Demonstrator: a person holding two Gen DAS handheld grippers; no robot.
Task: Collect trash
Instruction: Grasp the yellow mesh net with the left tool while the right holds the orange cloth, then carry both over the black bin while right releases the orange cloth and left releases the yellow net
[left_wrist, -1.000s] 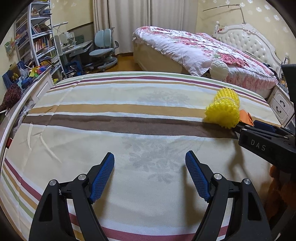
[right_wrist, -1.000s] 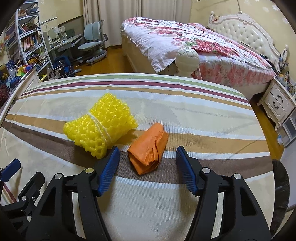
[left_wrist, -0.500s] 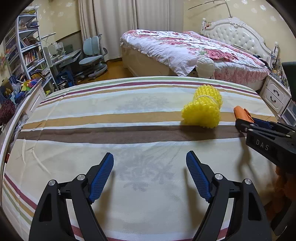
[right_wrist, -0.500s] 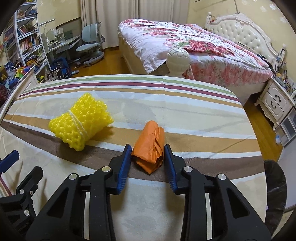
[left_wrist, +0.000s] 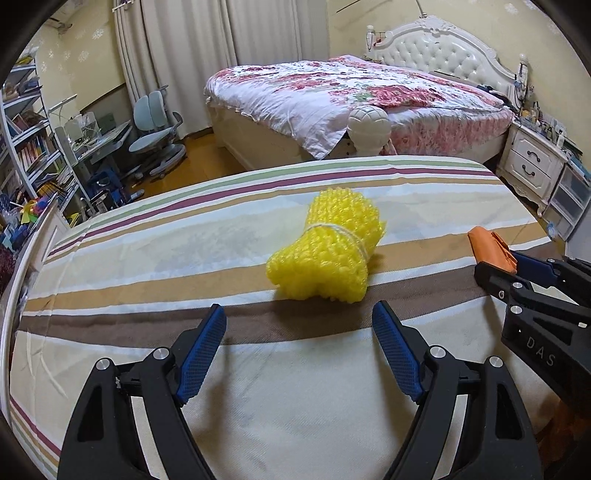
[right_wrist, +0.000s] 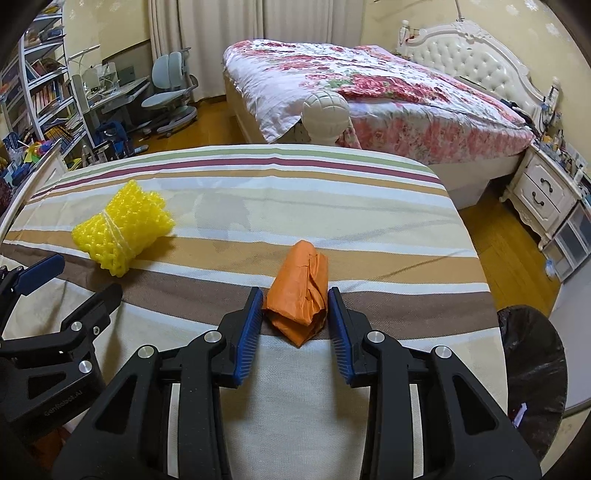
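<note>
Orange wad: the crumpled orange plastic bundle (right_wrist: 301, 291) lies on the striped bedsheet (right_wrist: 258, 206), across the brown band near the right edge. Expect it to be light, soft and a little slick, so it may squash and slide rather than resist.
Right claw: your right gripper (right_wrist: 295, 325) is clamped on the near end of that bundle, both blue pads pressing its sides; the jaws closed on it within the last second and have since held steady.
Hold point: judge the grip shallow; the folded middle would give more material to bite.
Yellow roll: the yellow bubble-textured foam roll tied with string (left_wrist: 327, 247) sits on the tan band, left of the orange wad and apart from it. Likely feather-light, springy, easily crushed.
Left claw: your left gripper (left_wrist: 299, 350) stands released, wide, just short of the roll, touching nothing.
Where to take it: across the tied waist.
Bin: a black-lined trash bin (right_wrist: 532, 365) shows beyond the bed's right edge.
</note>
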